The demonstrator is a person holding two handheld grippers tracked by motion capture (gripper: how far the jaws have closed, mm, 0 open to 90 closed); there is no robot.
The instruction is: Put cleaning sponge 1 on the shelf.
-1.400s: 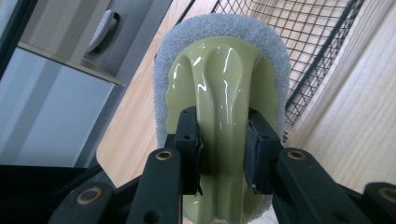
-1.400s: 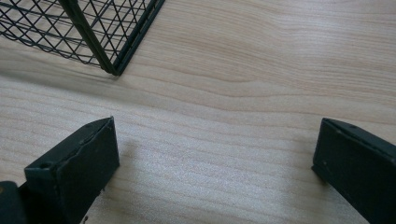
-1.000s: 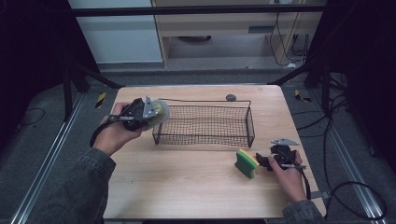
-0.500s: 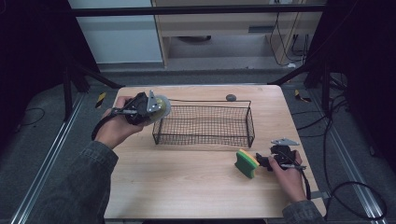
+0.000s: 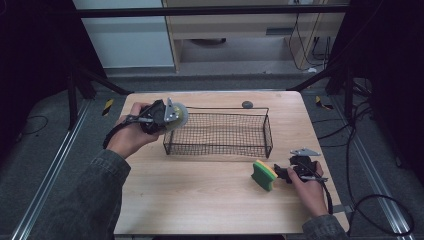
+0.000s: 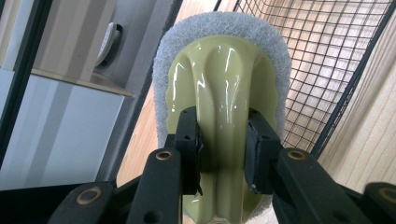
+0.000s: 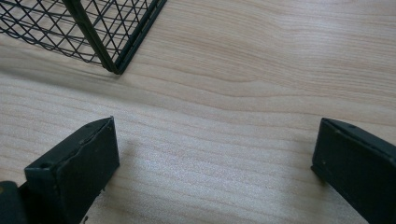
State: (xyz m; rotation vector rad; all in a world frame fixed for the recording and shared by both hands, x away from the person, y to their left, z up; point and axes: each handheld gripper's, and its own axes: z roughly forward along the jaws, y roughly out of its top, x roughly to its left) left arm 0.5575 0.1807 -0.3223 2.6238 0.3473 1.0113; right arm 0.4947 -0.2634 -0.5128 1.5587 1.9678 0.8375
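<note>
Black wire forms the basket (image 5: 218, 134) that stands in the middle of the wooden table (image 5: 200, 195), and nothing lies in it yet. The work seems to be to put the cleaning things into this basket, and I judge it is at an early stage. The scrubber (image 5: 176, 116), with a pale green glossy handle and a white rough pad, is lifted off the table and is just over the left end of the basket, so it only needs to go a little further and be let go. The sponge (image 5: 264, 174), green with a yellow layer, lies on the table in front of the basket's right end.

The left gripper (image 6: 223, 151) is closed on the handle of the scrubber; both pads press its sides. The right gripper (image 7: 215, 158) has its jaws wide apart, with bare wood between them. In the high view it rests just beside the sponge, but I cannot tell whether it touches it.
</note>
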